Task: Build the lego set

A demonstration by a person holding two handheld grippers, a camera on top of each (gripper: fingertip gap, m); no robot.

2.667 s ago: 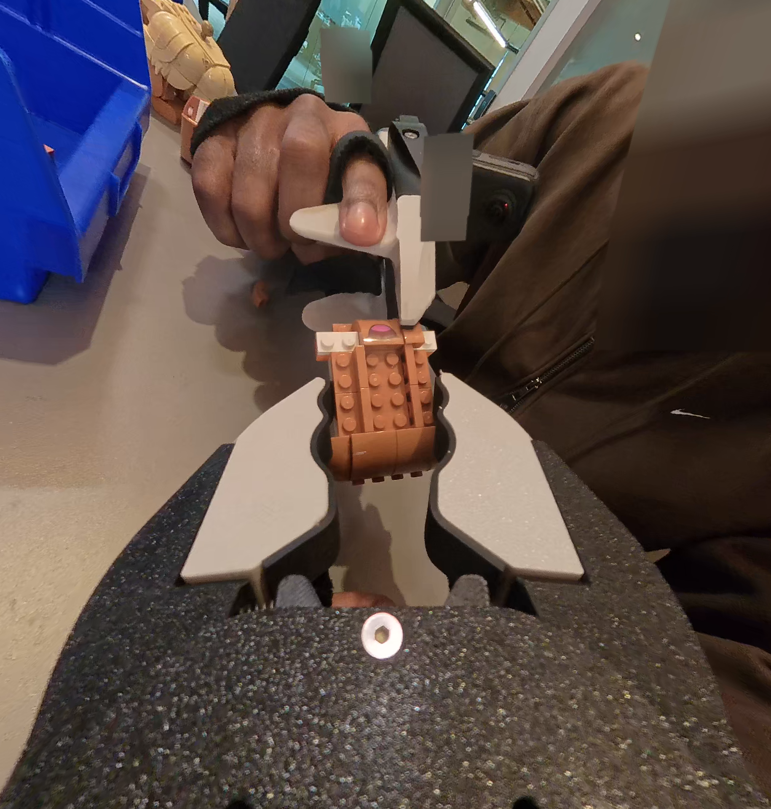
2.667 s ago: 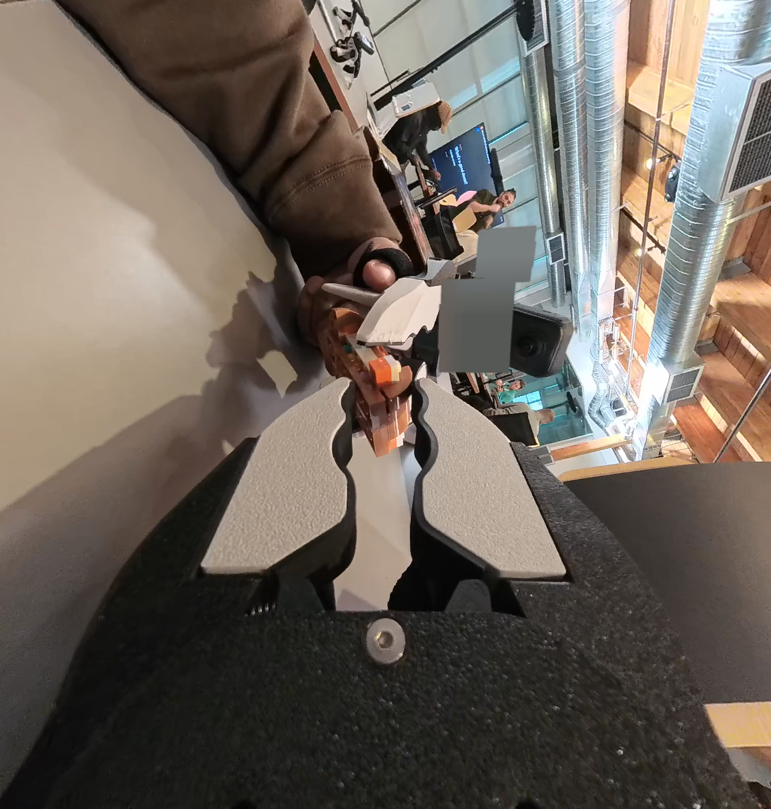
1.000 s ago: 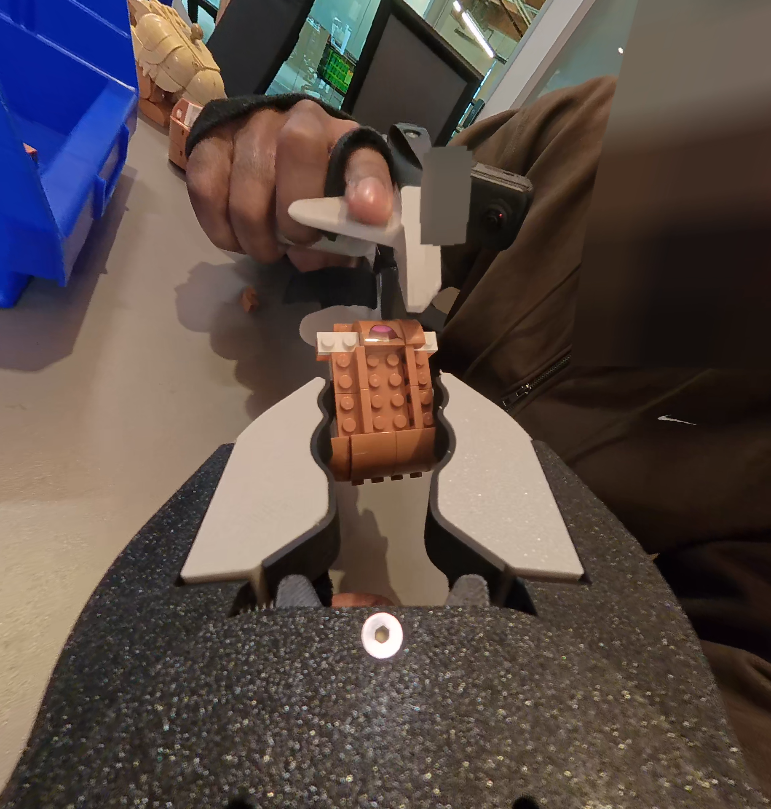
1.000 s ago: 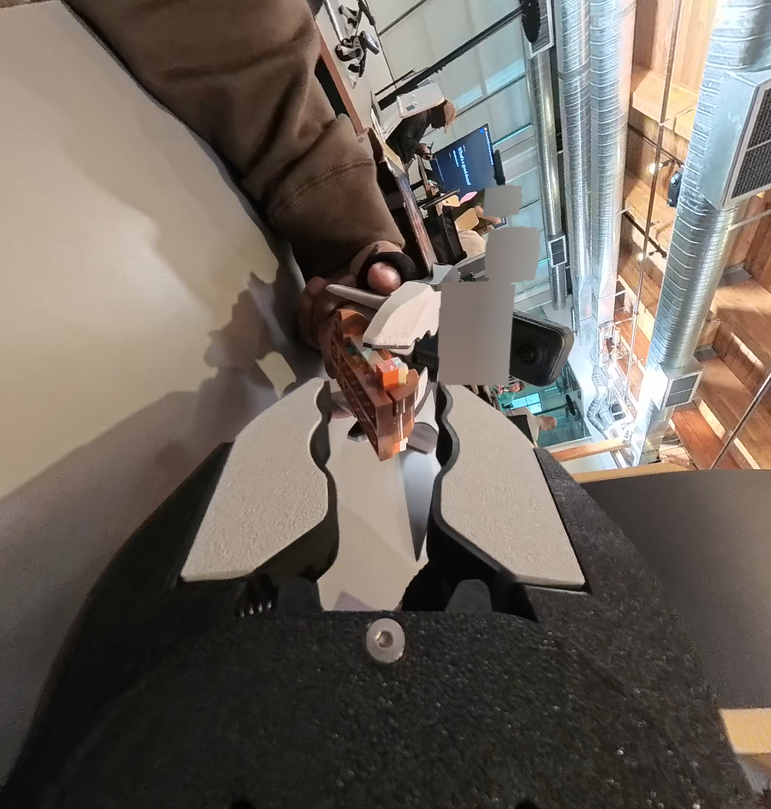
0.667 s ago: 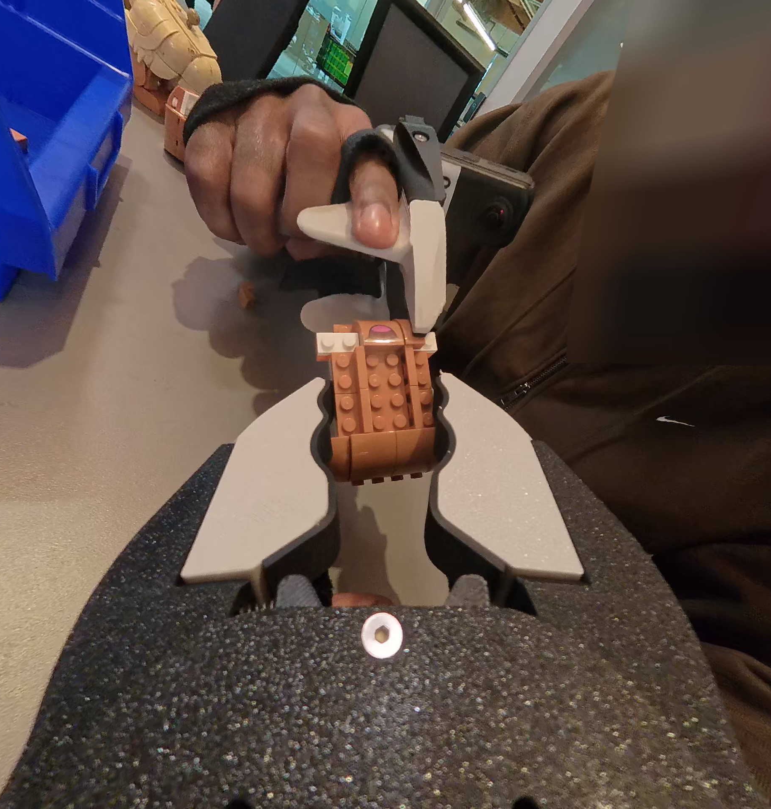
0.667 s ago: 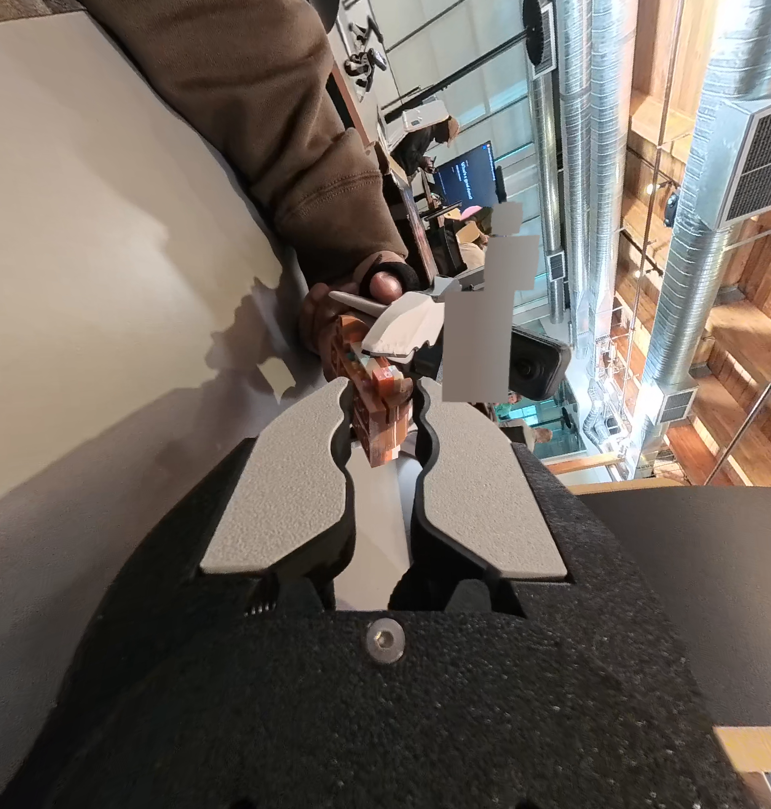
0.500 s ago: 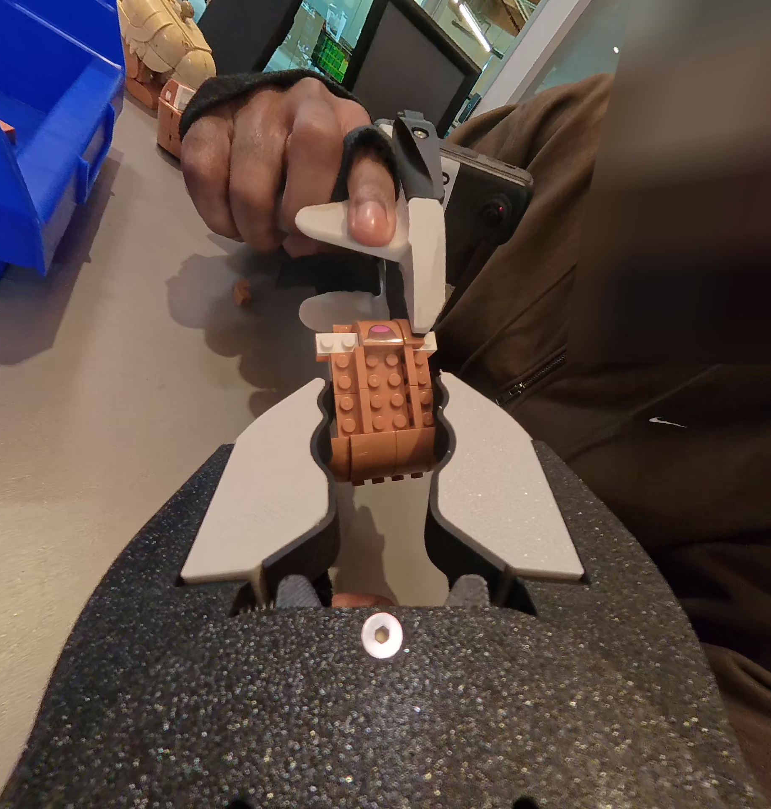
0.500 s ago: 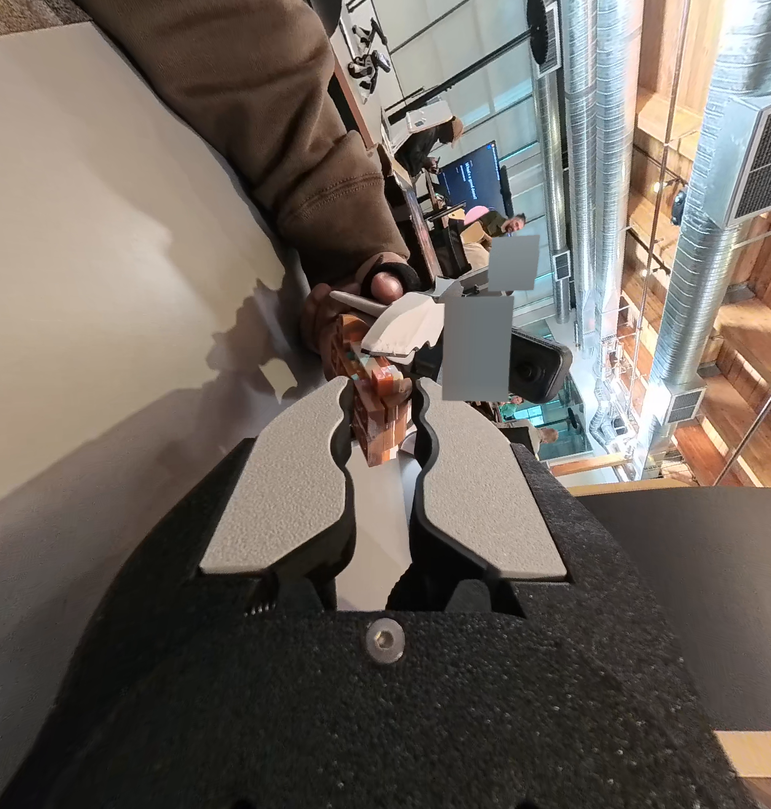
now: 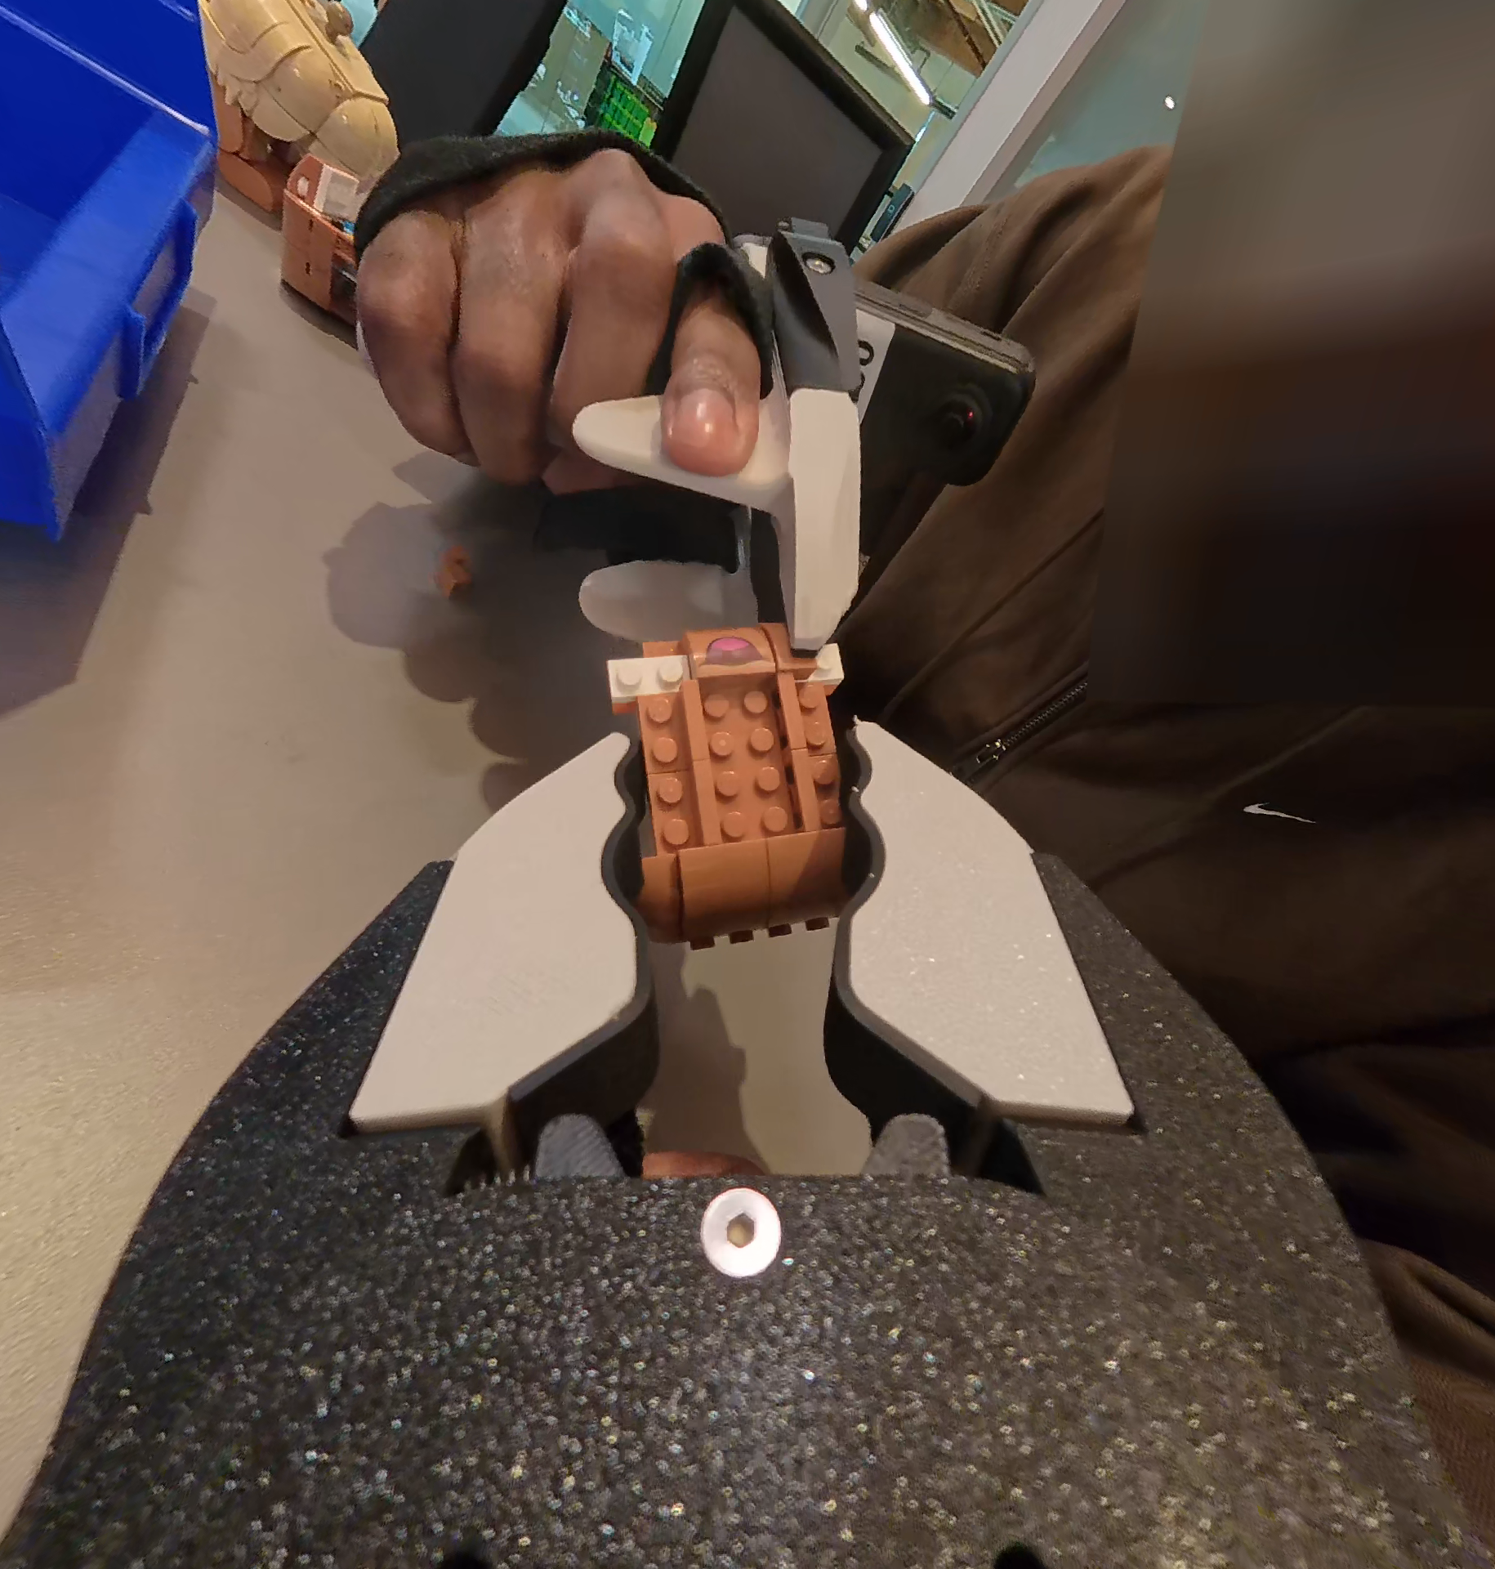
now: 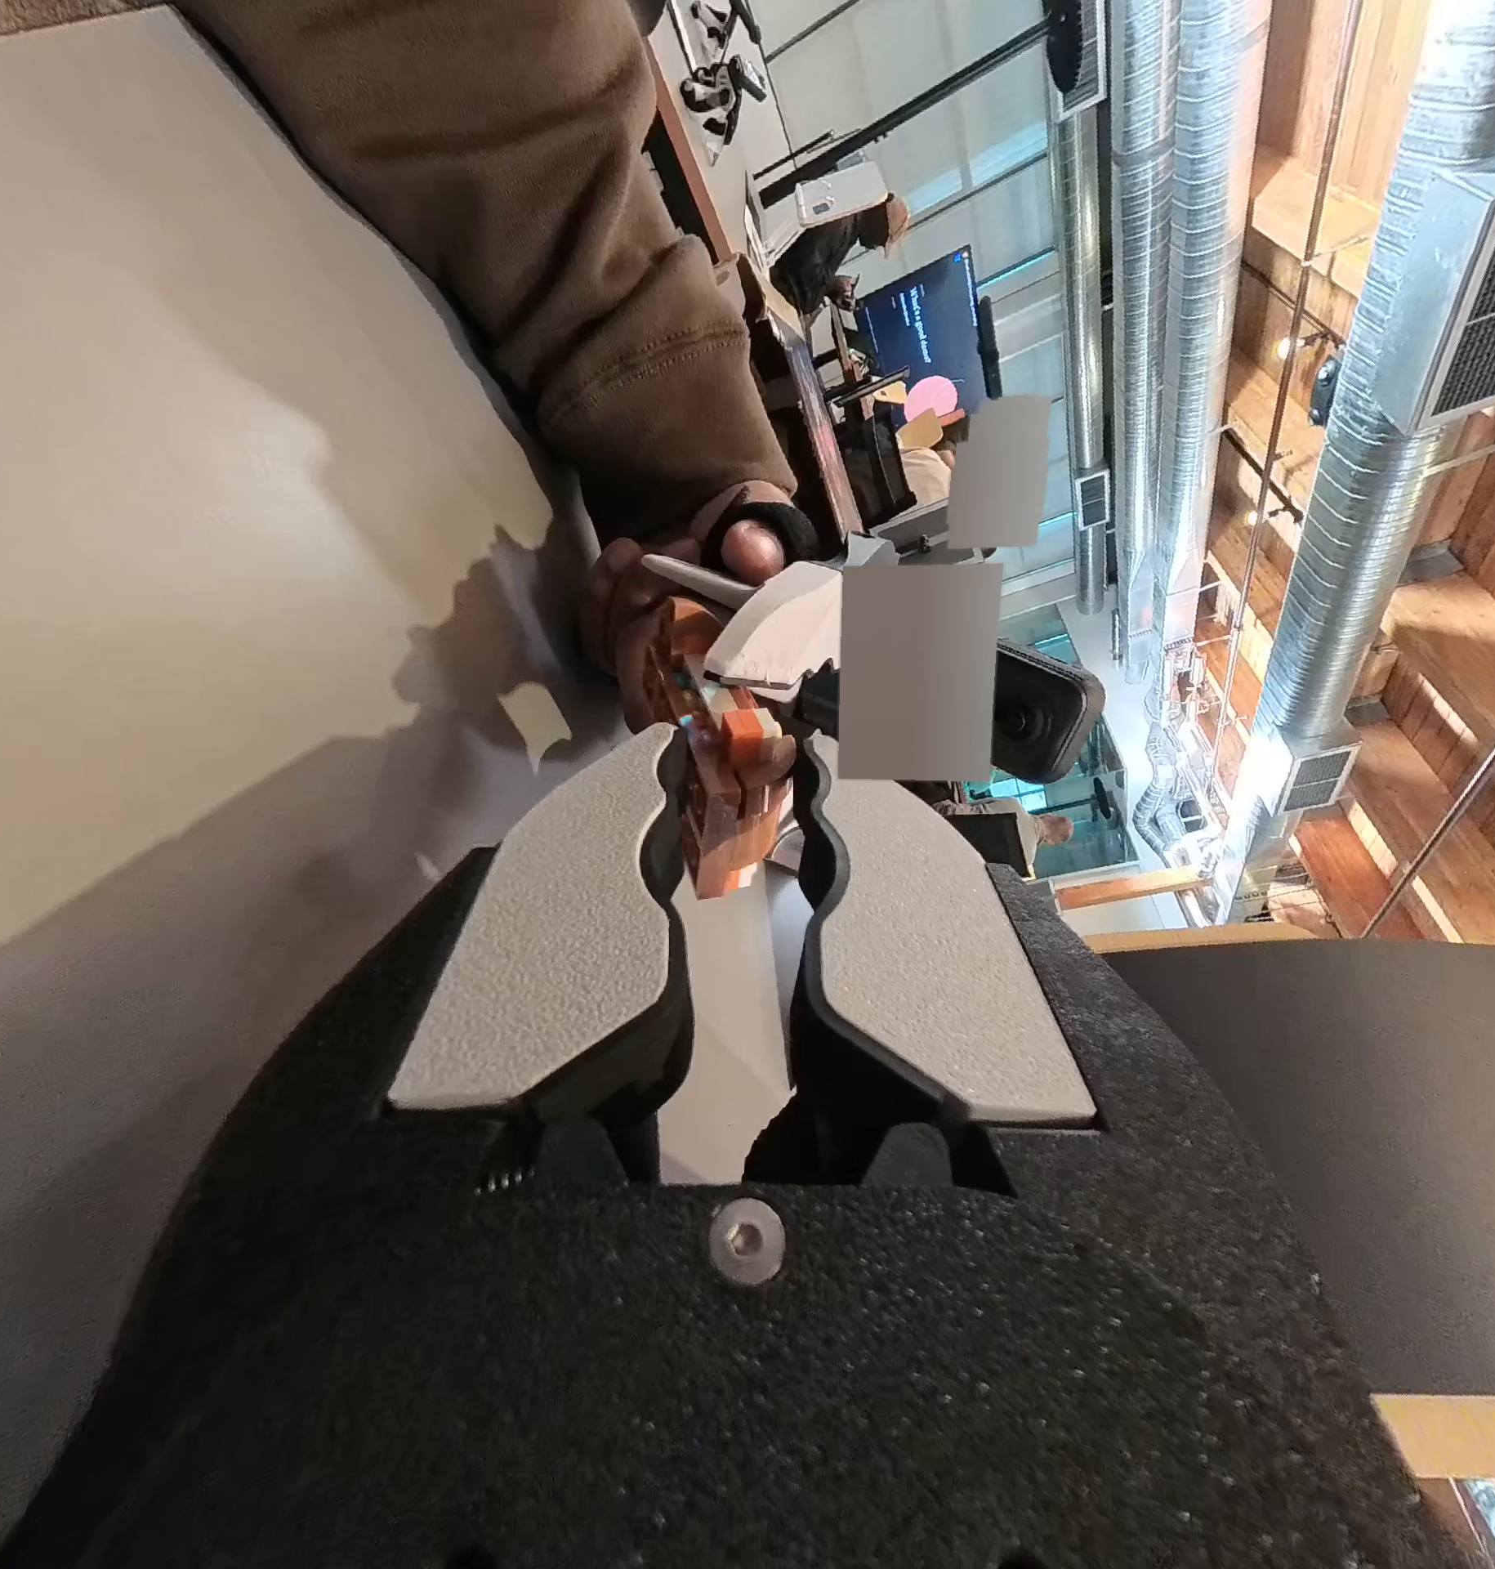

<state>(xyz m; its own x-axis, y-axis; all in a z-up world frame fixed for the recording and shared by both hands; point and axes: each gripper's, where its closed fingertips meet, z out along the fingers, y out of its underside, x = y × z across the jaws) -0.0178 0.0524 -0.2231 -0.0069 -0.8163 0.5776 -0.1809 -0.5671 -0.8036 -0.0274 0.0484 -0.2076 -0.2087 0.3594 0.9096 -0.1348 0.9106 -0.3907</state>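
My left gripper (image 9: pixel 744 739) is shut on a brown lego assembly (image 9: pixel 740 790) with white side plates and a pink-topped end, held above the table. My right gripper (image 10: pixel 736 747), turned on its side, is closed around the far end of that same assembly (image 10: pixel 727 806). In the left wrist view one of the right gripper's white fingers (image 9: pixel 816 526) touches the assembly's far right corner, and a hand (image 9: pixel 523 297) holds that gripper. The assembly's underside is hidden.
A blue bin (image 9: pixel 65 297) stands at the far left on the beige table (image 9: pixel 175 806). A tan lego model (image 9: pixel 303 76) and a small brown build (image 9: pixel 320 229) stand behind it. A loose brown piece (image 9: pixel 454 579) lies on the table. The person's brown jacket (image 9: pixel 1194 764) fills the right. My left and right fingertips are right by each other.
The right gripper has come in to the assembly's far end and narrowed its jaws around it. The left gripper has kept its hold and barely moved.
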